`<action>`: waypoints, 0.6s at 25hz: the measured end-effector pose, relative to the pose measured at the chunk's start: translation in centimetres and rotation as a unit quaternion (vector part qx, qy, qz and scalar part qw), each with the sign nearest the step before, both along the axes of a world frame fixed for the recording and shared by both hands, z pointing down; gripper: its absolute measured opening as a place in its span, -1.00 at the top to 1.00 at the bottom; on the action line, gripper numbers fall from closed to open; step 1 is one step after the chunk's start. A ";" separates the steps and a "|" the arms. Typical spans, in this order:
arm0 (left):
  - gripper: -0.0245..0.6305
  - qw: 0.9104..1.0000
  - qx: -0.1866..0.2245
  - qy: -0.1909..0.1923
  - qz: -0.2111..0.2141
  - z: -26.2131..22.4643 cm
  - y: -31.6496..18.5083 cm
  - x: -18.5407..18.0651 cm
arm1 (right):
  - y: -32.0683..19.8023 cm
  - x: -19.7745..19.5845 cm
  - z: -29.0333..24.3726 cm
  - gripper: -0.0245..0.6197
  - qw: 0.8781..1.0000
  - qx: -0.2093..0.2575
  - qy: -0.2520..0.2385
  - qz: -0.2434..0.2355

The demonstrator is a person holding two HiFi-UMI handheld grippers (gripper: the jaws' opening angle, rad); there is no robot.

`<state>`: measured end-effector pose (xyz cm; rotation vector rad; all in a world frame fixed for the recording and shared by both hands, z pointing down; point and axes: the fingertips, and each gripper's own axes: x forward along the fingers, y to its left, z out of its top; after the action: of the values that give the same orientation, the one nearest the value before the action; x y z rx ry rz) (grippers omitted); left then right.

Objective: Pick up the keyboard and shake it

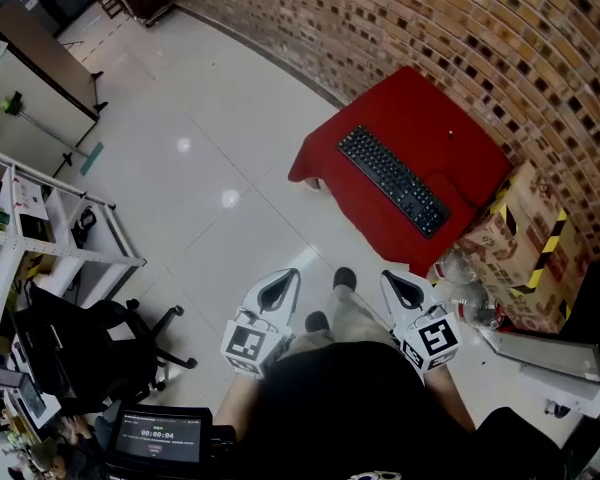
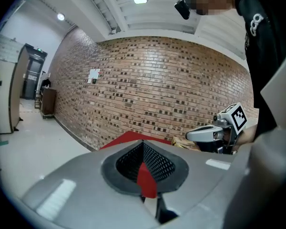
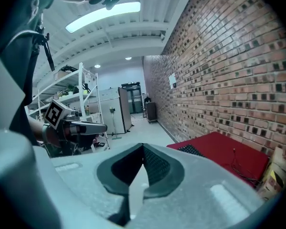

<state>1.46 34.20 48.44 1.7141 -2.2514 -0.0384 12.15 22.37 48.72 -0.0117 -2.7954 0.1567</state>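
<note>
A pale, glossy floor (image 1: 210, 158) spreads out below us, bounded by a patterned brick wall (image 1: 430, 18) that runs across the upper right of the head view. Against that wall stands a low table under a red cover (image 1: 420, 108). The black keyboard (image 1: 393, 180) lies flat on it, set diagonally and toward the side of the table that faces us. Just beside the table, on its right, sits a cardboard box (image 1: 525, 233) with yellow and black striped tape. On the far left we see a white shelving rack (image 1: 60, 228), with a black office chair (image 1: 80, 353) near it.

We hold both grippers close in front of our body, side by side over the floor and well apart from the table. The left gripper (image 1: 285, 280) points toward the brick wall. In the left gripper view its jaws stand together, tips meeting, with nothing held; only a sliver of the red cover shows through the opening behind the tips. The right gripper (image 1: 390, 280) is likewise closed on nothing, its jaws pressed tip to tip in the right gripper view. There the keyboard shows off to the right on the red table, beyond the jaws and untouched. Each gripper appears in the other's view, off to the side.
</note>
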 end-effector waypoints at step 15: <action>0.88 0.999 -0.033 -0.006 0.001 0.0 -10.1 -6.5 | -12.4 -6.6 0.6 0.95 0.999 -0.038 -0.017 0.019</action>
<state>-5.02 24.12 48.44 1.6877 -2.2327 0.0453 5.60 9.95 49.34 0.0204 -2.8223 0.2751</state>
